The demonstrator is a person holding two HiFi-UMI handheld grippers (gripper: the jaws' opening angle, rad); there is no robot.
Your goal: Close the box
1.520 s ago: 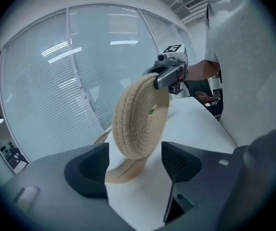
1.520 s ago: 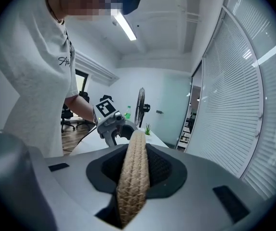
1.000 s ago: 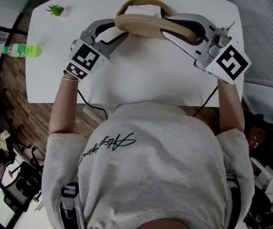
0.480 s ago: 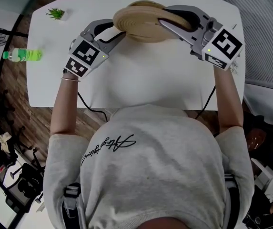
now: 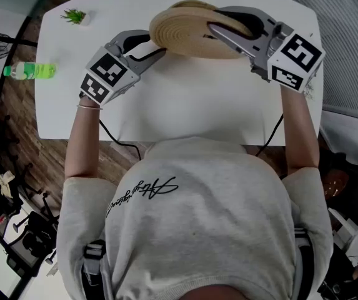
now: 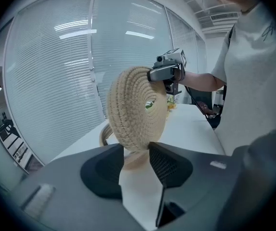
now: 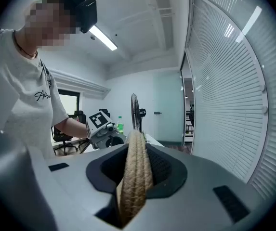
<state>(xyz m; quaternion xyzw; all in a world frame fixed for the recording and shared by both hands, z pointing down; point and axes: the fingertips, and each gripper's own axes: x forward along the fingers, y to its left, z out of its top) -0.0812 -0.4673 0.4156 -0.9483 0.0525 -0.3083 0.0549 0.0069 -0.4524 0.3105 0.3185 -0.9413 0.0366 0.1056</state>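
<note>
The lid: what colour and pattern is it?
Tan lid, woven rope coiled in a spiral; shows best in the left gripper view.

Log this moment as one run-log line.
left gripper: jaws shut on woven box | right gripper: jaws shut on lid edge | lid: tilted over woven box, not seated

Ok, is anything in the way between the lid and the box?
Nothing visible does. The right gripper holds the woven lid tilted just above the box, and the left gripper grips the box's edge.
</note>
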